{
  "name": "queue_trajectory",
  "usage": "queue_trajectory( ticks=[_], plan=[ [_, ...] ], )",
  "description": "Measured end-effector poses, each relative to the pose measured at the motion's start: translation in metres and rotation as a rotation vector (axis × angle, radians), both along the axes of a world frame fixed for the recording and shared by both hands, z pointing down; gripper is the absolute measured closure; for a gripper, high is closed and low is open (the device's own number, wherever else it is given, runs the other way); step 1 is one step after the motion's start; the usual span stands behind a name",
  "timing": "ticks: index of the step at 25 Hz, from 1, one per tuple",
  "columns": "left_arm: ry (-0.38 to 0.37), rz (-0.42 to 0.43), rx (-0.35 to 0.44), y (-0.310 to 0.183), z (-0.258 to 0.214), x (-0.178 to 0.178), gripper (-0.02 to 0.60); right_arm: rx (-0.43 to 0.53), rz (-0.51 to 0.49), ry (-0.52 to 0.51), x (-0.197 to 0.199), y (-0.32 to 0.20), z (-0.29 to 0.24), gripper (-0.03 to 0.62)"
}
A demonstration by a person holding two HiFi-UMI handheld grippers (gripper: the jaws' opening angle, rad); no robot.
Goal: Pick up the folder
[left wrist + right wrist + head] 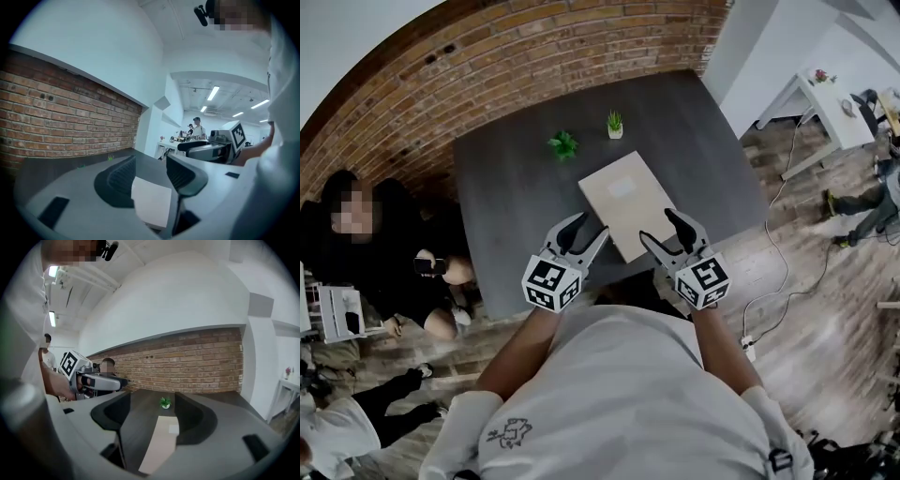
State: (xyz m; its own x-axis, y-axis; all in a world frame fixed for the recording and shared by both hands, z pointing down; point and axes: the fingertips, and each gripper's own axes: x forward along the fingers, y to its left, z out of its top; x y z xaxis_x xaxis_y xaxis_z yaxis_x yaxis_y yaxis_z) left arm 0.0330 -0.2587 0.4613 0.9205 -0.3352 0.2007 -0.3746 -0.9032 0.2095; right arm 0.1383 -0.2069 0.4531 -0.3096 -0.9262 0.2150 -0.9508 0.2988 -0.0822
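Head view: beige folder [627, 204] lies flat on the dark grey worktop [516, 187], close to the near edge, skewed so its long sides run toward 11 o'clock, with a pale label [622, 187] around its middle. Left tool [592, 225] sits at 7 o'clock of the folder, jaws spread and nothing clamped. Its inner tip is just beside the folder's left edge; can't tell whether it touches. Right tool [657, 225] is at 5 o'clock, jaws also spread, overlapping the folder's near right corner in the picture, contact not readable. Both tools point across the worktop, roughly toward 12 o'clock. Left gripper view: the folder's pale corner shows low in the gap between the two jaws, pads not pressing on it, and the right tool sits at 2 o'clock. Right gripper view: same story — the folder runs up through the gap, jaws clear of it. Off the folder's far end are a small leafy plant [563, 144] at 11 o'clock and a little potted plant [615, 124] at 12 o'clock, both apart from it. Brick wall [487, 75] runs behind the worktop — a seated person [366, 253] at 9 o'clock, a white table [825, 94] at 2 o'clock.
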Motion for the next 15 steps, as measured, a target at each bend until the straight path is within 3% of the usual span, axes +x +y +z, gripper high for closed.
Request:
queue_trajectory(
  ticks=[15],
  plan=[
    [-0.039, -0.261, -0.118, -0.068, 0.041, 0.049, 0.362, -0.102, -0.218, -0.029, 0.08, -0.092, 0.037, 0.292]
  ],
)
